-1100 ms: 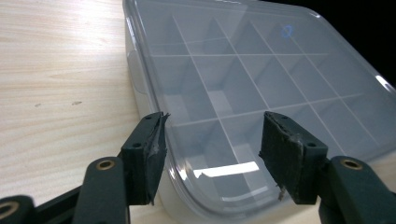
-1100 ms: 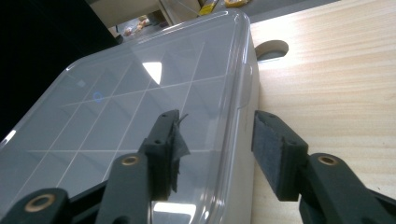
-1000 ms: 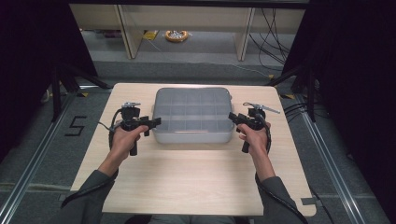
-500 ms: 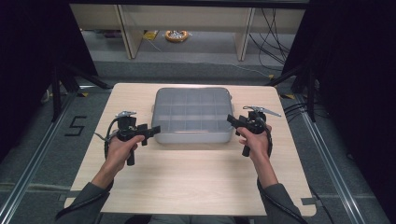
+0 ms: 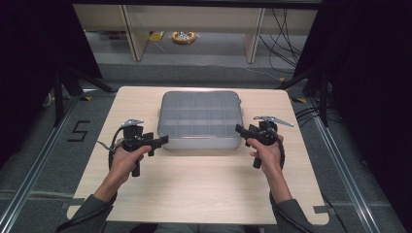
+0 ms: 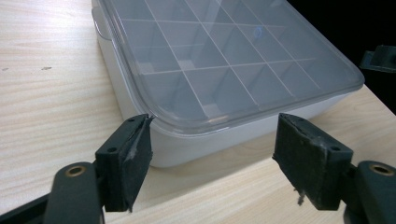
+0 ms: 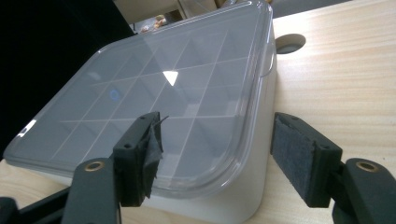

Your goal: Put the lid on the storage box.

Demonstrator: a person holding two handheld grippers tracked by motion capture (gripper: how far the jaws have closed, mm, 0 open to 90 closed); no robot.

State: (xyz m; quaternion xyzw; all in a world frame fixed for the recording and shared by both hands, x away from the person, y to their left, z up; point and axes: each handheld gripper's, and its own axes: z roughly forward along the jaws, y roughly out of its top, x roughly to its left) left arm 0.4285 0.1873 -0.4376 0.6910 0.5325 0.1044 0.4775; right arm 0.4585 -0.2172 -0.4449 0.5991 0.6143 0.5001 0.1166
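Flanking the lidded compartment box (image 5: pixel 200 119) at the middle of the wooden table (image 5: pixel 194 194), left gripper (image 5: pixel 159 141) and right gripper (image 5: pixel 240 131) each aim parted jaws at a near corner, gripping nothing.

Left forearm: enters from the bottom edge of the high view, sleeve grey, angled up and inward. Left hand (image 5: pixel 125 160): wrapped round the gripper's handle, knuckles up. Left gripper (image 5: pixel 159 142): levelled, pointing right; jaws spread wide apart in its own view, pads (image 6: pixel 132 161) facing each other, nothing between them. Right forearm: mirrors the left, angled up and inward. Right hand (image 5: pixel 266 151): closed round its handle. Right gripper (image 5: pixel 241 132): pointing left; jaws likewise parted wide, pads (image 7: pixel 299 158) bare.
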